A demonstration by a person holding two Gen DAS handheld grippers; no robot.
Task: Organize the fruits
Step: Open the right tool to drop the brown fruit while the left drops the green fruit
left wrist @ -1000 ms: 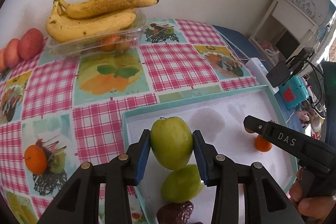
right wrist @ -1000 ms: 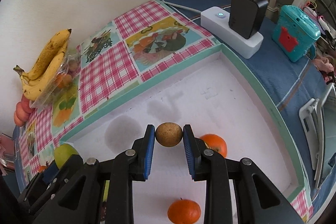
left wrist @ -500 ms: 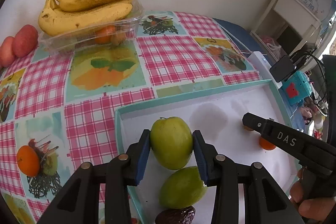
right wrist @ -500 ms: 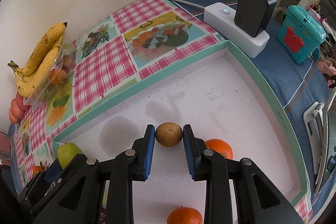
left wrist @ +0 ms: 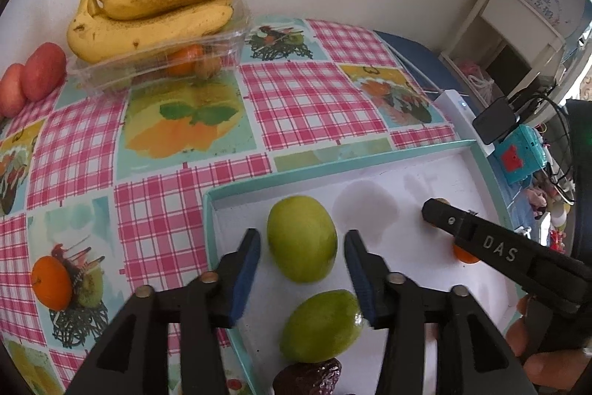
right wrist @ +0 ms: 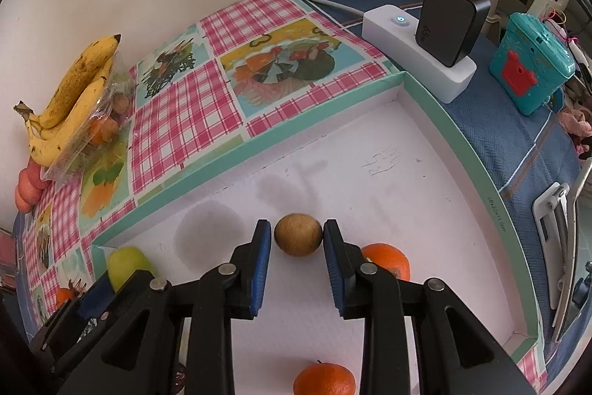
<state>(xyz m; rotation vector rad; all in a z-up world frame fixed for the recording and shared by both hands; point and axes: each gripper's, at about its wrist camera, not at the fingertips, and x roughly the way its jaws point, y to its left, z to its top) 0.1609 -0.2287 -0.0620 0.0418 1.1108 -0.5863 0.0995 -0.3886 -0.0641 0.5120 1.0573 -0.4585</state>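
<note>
A green apple (left wrist: 301, 238) sits in the white tray (left wrist: 236, 189) near its far left corner. My left gripper (left wrist: 302, 256) is open around it, with gaps on both sides. A second green fruit (left wrist: 320, 324) and a dark date (left wrist: 307, 378) lie nearer. My right gripper (right wrist: 298, 245) is shut on a small brown round fruit (right wrist: 298, 234), just above the tray floor (right wrist: 388, 180). Two oranges (right wrist: 388, 260) (right wrist: 323, 378) lie in the tray by it. The green apple also shows in the right wrist view (right wrist: 125, 265).
A clear container with bananas (left wrist: 155, 13) and small fruit stands at the back left, by red apples (left wrist: 33, 76). An orange (left wrist: 51, 282) lies on the checked cloth, left. A white power strip with a charger (right wrist: 418, 50) and a teal box (right wrist: 531, 69) stand beyond the tray's right corner.
My left gripper has opened and let go of the green apple, which now rests in the tray. My right gripper still holds the brown fruit.
</note>
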